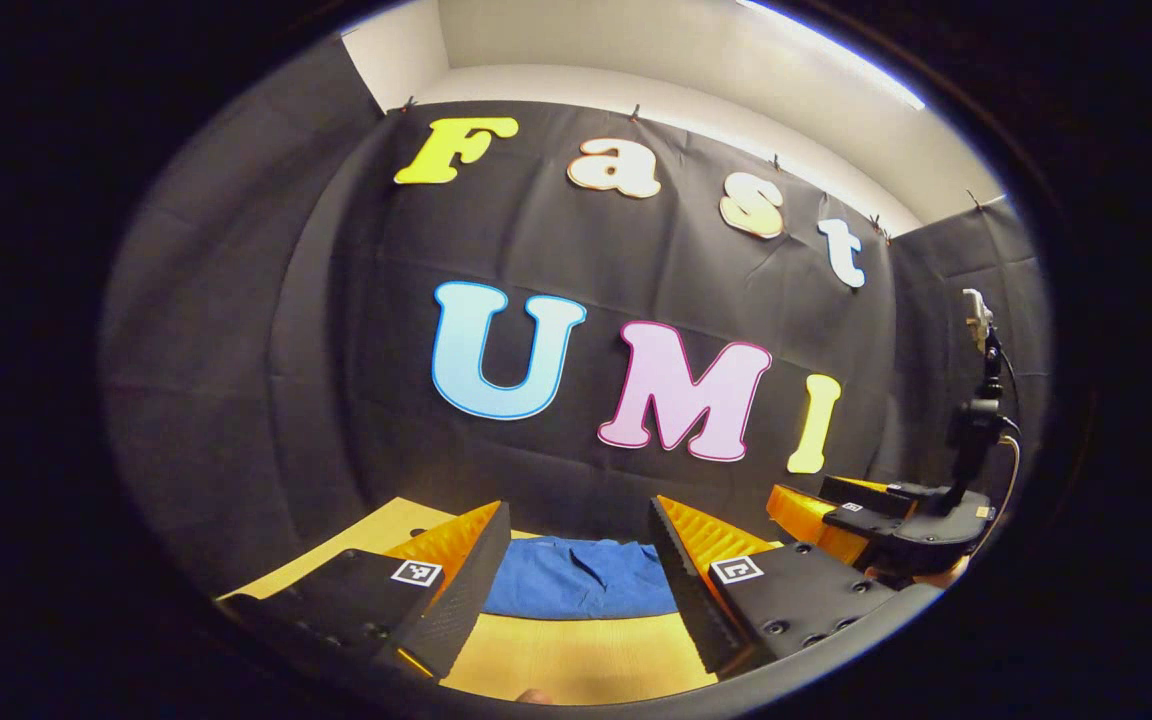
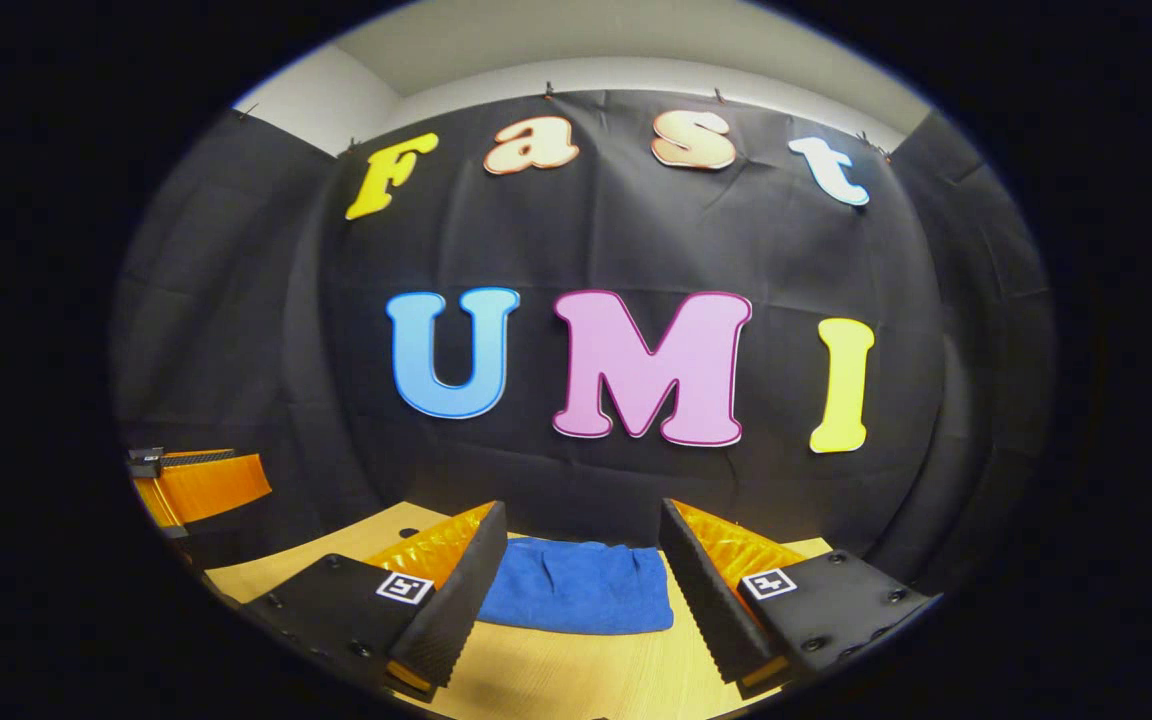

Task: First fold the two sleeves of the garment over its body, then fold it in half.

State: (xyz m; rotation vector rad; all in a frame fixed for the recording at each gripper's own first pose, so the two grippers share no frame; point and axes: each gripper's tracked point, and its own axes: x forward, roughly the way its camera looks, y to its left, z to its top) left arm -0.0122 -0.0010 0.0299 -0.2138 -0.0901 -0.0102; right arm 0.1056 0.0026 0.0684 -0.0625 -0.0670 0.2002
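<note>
The table is carrying a blue garment, lying flat toward the far edge, close to the booth wall. In the right gripper view it is reading as a compact rectangle w/ neat edges and no sleeves sticking out; in the left gripper view a few creases are showing on top. Judgement: folds are looking done or nearly done, so this is the end/retreat stage, not a grasp. The left gripper is hanging above the table short of the garment, jaws spread wide, gripping nothing. The right gripper is doing likewise, fingers apart, nothing held, no cloth contact. Next move, if any: checking the fold for squareness; any correction is calling for a low approach and a pinch at a corner.
</note>
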